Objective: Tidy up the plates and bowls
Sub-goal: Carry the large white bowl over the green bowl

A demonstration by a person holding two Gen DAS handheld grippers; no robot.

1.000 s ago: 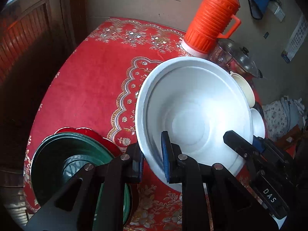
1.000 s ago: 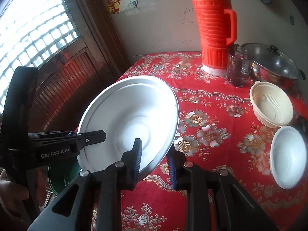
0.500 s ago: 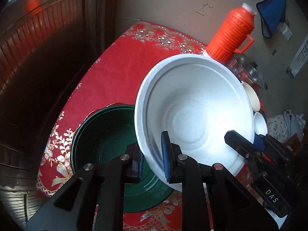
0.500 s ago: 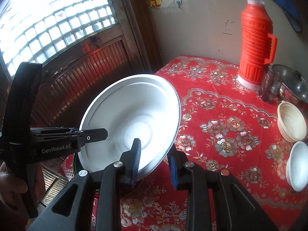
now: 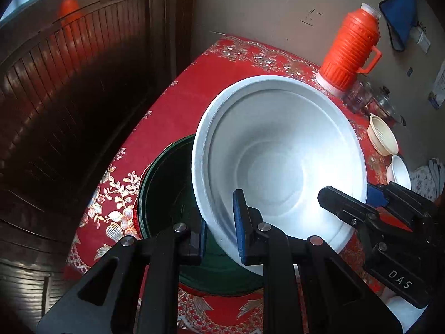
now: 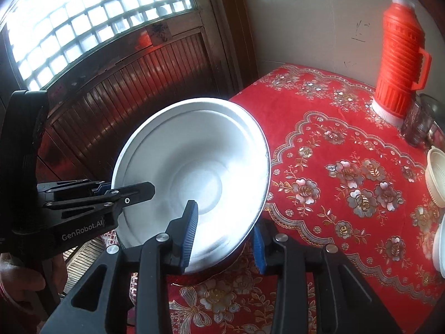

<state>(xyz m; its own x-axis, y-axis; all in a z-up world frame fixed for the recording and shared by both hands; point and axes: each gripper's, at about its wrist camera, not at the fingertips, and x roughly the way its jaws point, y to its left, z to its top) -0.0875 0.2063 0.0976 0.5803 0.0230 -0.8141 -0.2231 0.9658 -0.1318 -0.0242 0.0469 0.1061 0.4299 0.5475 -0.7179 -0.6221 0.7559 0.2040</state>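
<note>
A large white bowl (image 5: 278, 156) hangs tilted over a dark green plate (image 5: 167, 200) that rests on a red plate near the table's left edge. My left gripper (image 5: 219, 233) is shut on the bowl's near rim, one blue pad inside and one outside. In the right wrist view the same white bowl (image 6: 194, 178) has its rim between the fingers of my right gripper (image 6: 224, 239). Those jaws are opening, and a gap shows beside the outer pad. Each gripper shows in the other's view: the right gripper (image 5: 350, 197), the left gripper (image 6: 125, 190).
On the red flowered tablecloth (image 6: 333, 144) stand an orange thermos (image 6: 397, 64), a glass cup (image 6: 420, 128), a lidded pot (image 5: 386, 103), a cream ribbed bowl (image 5: 382, 137) and a small white bowl (image 5: 400, 169). A slatted wooden door (image 6: 125, 89) flanks the table's left.
Both grippers have carried the white bowl leftward until it hangs over the green plate. The right gripper's pads have spread apart from the rim; the left still grips.
</note>
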